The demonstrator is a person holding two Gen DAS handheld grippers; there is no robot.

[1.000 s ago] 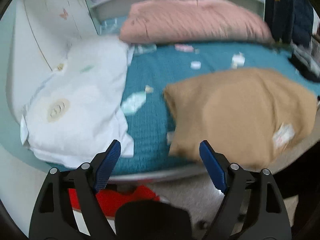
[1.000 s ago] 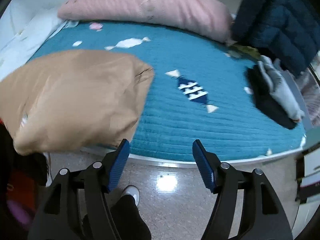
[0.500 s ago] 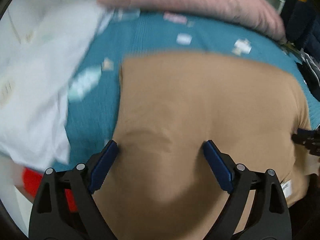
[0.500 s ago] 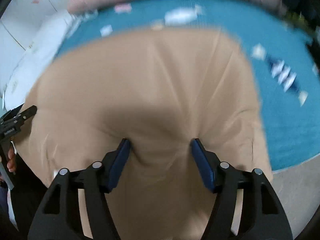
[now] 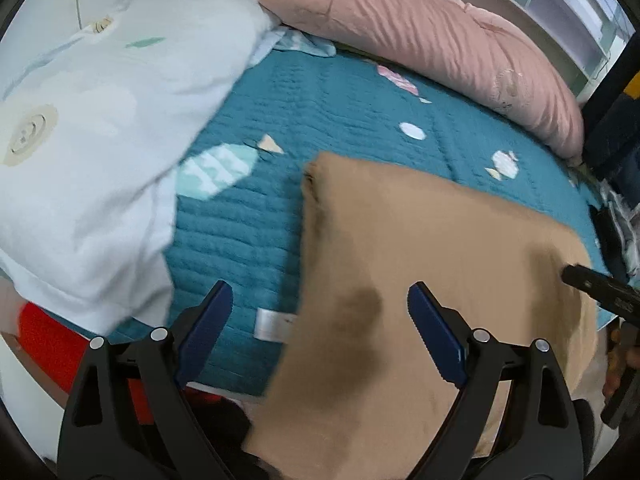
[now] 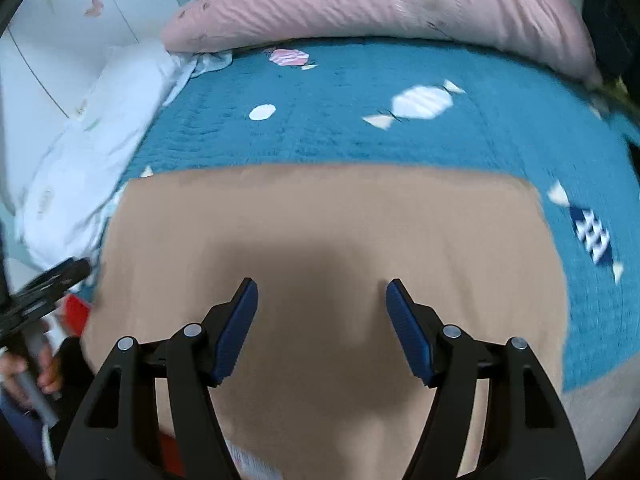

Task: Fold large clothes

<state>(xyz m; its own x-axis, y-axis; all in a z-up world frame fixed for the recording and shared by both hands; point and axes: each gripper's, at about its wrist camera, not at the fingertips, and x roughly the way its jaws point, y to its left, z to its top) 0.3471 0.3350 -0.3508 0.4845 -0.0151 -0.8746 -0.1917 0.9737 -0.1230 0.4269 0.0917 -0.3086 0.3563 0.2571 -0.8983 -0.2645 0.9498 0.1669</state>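
Note:
A tan folded garment point(image 5: 432, 264) lies on the teal quilted bed, its near part hanging over the front edge. It fills the lower half of the right wrist view point(image 6: 320, 232). My left gripper point(image 5: 320, 312) is open and empty, above the garment's left edge. My right gripper point(image 6: 322, 308) is open and empty, above the garment's middle. The right gripper's tip shows at the right edge of the left wrist view point(image 5: 600, 284). The left gripper shows at the left edge of the right wrist view point(image 6: 44, 288).
A white pillow point(image 5: 88, 128) lies left of the garment. A pink duvet point(image 5: 432, 40) runs along the back of the bed point(image 5: 344, 120). Dark clothes point(image 5: 616, 224) lie at the right. Something red point(image 5: 52, 344) sits below the bed's front edge.
Both grippers have drawn back and up from the garment. The left view has swung left, so the garment now sits under its right finger. The garment lies flatter.

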